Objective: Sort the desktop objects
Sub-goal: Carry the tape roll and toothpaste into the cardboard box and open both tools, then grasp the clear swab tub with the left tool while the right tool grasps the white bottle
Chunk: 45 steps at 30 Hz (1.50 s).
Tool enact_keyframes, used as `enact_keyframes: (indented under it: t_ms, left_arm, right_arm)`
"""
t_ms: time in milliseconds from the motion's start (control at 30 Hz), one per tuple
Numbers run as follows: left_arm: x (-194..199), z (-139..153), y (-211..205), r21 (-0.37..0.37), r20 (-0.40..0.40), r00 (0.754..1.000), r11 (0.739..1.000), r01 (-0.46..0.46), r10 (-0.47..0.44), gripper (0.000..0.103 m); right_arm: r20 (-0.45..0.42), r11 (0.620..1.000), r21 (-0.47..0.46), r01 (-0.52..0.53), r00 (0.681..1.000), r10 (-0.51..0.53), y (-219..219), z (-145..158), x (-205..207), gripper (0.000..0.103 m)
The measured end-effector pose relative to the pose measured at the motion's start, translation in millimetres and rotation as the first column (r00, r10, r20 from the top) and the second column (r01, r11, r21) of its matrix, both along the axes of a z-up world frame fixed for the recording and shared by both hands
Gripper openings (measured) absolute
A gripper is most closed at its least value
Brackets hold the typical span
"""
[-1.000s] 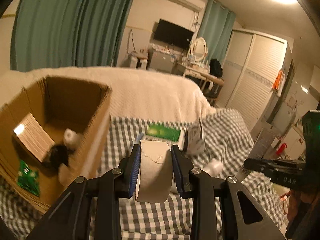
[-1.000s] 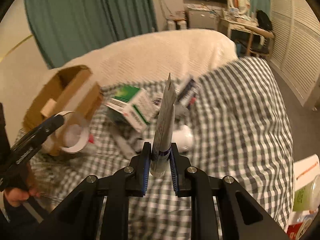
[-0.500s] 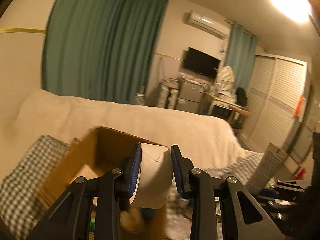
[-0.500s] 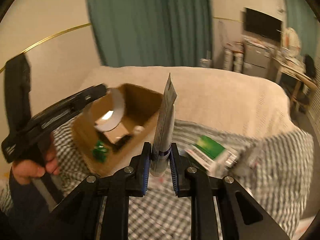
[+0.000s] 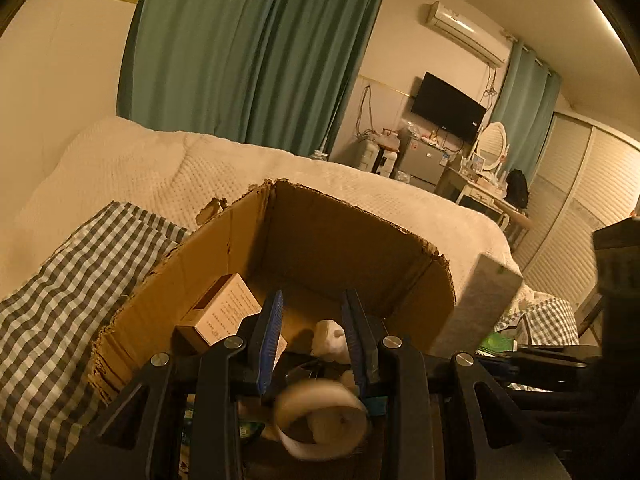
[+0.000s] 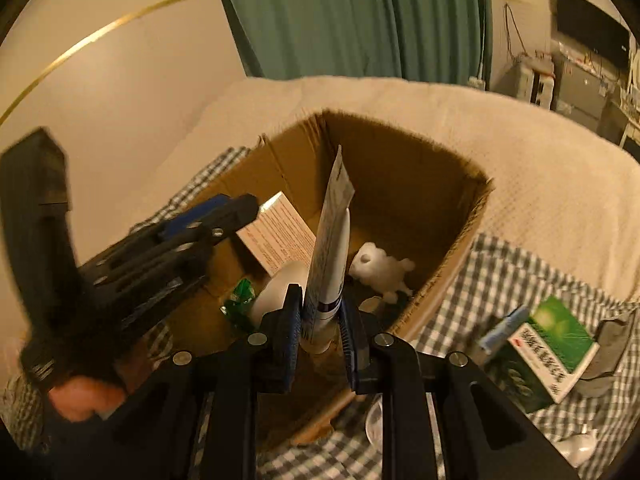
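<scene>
An open cardboard box stands on the checked cloth. My left gripper is open above the box; the white tape roll is blurred below its fingers, inside the box, and shows in the right wrist view. My right gripper is shut on a white and blue tube, held upright over the box's near edge. The tube's flat end shows at the right in the left wrist view.
Inside the box lie a small carton, a white crumpled thing and a green packet. A green and white box and a blue pen lie on the checked cloth to the right.
My left gripper opened and the tape roll dropped from it into the box. My right gripper moved over the box with the tube.
</scene>
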<state>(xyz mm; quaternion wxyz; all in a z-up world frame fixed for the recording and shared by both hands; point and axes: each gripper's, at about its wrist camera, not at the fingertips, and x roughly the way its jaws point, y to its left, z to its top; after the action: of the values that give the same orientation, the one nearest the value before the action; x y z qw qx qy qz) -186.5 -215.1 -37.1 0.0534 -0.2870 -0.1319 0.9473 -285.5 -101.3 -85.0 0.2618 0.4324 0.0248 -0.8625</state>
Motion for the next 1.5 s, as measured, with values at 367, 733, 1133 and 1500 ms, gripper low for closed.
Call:
enact_keyframes:
  t_ms: [367, 733, 1133, 1500]
  left_arm:
    - [9.4, 5.2, 0.3, -0.070, -0.012, 0.999, 0.996, -0.047, 0.047, 0.056]
    - [59.5, 37.4, 83.6, -0.089, -0.087, 0.990, 0.991, 0.100, -0.107, 0.085]
    - [94.2, -23.0, 188.5, -0.126, 0.117, 0.986, 0.983, 0.131, -0.116, 0.088]
    - [83.2, -80.1, 197.1, -0.203, 0.212, 0.977, 0.978, 0.043, 0.001, 0.088]
  right_arm:
    - [-0.084, 0.997, 0.048, 0.066, 0.995, -0.062, 11.7, 13.0, 15.8, 0.043]
    - [-0.179, 0.938, 0.056, 0.341, 0.928, -0.326, 162.9, 55.3, 92.6, 0.055]
    - [-0.105, 0.882, -0.007, 0.472, 0.876, -0.470, 264.2, 18.0, 141.6, 0.057]
    - [-0.024, 0.885, -0.004, 0.465, 0.885, -0.465, 272.2, -28.5, 141.8, 0.058]
